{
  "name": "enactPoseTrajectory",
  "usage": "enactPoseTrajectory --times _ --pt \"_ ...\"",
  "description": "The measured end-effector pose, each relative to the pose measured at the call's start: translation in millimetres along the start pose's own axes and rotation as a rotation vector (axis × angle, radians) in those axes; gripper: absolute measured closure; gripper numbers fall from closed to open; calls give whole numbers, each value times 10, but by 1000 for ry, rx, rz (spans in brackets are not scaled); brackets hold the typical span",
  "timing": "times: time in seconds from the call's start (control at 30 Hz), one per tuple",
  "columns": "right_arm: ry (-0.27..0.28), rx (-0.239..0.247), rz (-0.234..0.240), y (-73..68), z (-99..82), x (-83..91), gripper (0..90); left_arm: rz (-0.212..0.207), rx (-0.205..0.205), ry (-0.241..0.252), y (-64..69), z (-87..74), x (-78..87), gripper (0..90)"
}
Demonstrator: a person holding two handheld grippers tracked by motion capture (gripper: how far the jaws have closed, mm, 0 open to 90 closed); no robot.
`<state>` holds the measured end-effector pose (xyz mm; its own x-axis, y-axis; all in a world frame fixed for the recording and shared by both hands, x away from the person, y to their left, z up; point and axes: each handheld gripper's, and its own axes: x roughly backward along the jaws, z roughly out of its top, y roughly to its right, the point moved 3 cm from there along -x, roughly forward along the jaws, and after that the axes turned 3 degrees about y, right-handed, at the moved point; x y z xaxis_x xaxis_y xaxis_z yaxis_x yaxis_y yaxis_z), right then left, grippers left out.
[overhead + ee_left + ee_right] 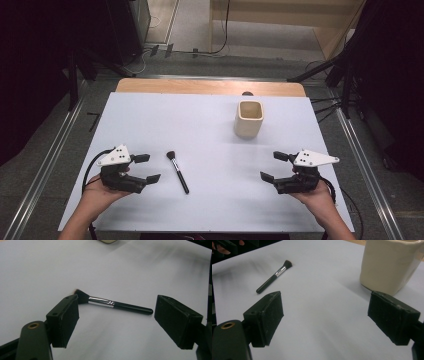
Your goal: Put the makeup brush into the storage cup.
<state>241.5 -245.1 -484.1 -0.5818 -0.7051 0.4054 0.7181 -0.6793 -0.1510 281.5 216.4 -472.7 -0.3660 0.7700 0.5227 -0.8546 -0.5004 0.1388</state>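
Nothing is done yet, I think. My left claw (148, 168) is spread wide and holds nothing. My right claw (272, 165) is spread wide too, and it is empty as well. Both sit low near my side of the white table (150, 120), one at each side.

The little brush (177, 172) lies flat on the table, just beside my left claw. Its soft dark tip points away from me and its black handle points back to me. In my left gripper view the brush (113, 304) lies across, a bit past my two black pads, with the fluffy end near one pad (65, 321). I am not touching it.

The cream cup (248, 118) stands up straight, farther off on the right side of the table, well apart from the brush. In my right gripper view the cup (387, 265) is close to one pad, but not between them (the brush (273, 277) shows there too, farther off).

So my guess is the brush should go in the cup. All of that is still to do: I must move my left claw over the brush, pinch it, lift it, carry it across and drop it in the cup
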Motion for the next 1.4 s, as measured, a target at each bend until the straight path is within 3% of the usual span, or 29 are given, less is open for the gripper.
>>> enactPoseTrajectory --times 0.13,0.43,0.63,0.73,0.87,1.1,1.4 --pt "1 8 5 0 5 -22 140 1 21 -3 -32 17 -15 207" --pt "0 11 5 10 -19 -16 140 -9 25 8 -62 28 -22 207" --pt "20 4 9 23 -18 -9 141 9 51 21 -65 54 3 206" --pt "39 -30 37 54 -8 -2 143 12 49 20 -68 53 6 206" --pt "58 -37 27 69 16 2 146 23 47 14 -64 32 26 206" --pt "31 -2 15 67 -3 -52 146 18 40 24 -67 39 25 209" --pt "15 -6 15 79 -32 -70 149 20 46 16 -82 62 -8 209"
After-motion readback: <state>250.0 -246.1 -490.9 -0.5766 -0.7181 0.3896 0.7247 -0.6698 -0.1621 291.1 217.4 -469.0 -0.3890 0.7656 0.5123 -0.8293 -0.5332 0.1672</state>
